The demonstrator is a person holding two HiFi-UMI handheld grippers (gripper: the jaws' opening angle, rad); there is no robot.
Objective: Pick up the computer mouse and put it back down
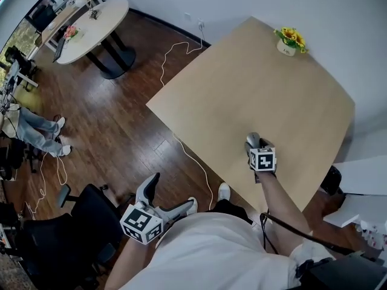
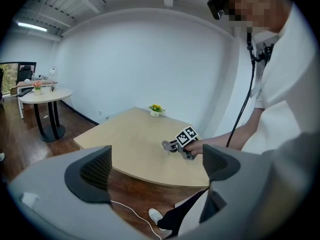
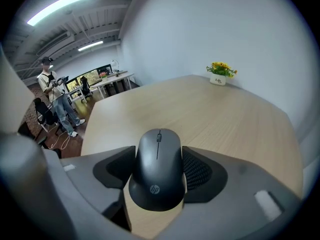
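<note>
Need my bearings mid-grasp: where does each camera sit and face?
Head view: on the person's head, steeply down onto the table; torso, arms, left gripper, right gripper show.
Left gripper view: beside the table, facing it and the right gripper; own jaws open.
Right gripper view: low over the table, facing the flower pot; jaws shut on the computer mouse.
Both gripper views share the flower pot.

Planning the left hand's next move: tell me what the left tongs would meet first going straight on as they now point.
Probably the wooden table, beside the right tongs gripping the mouse; nothing nearer shows in the way, though depth is unclear.
</note>
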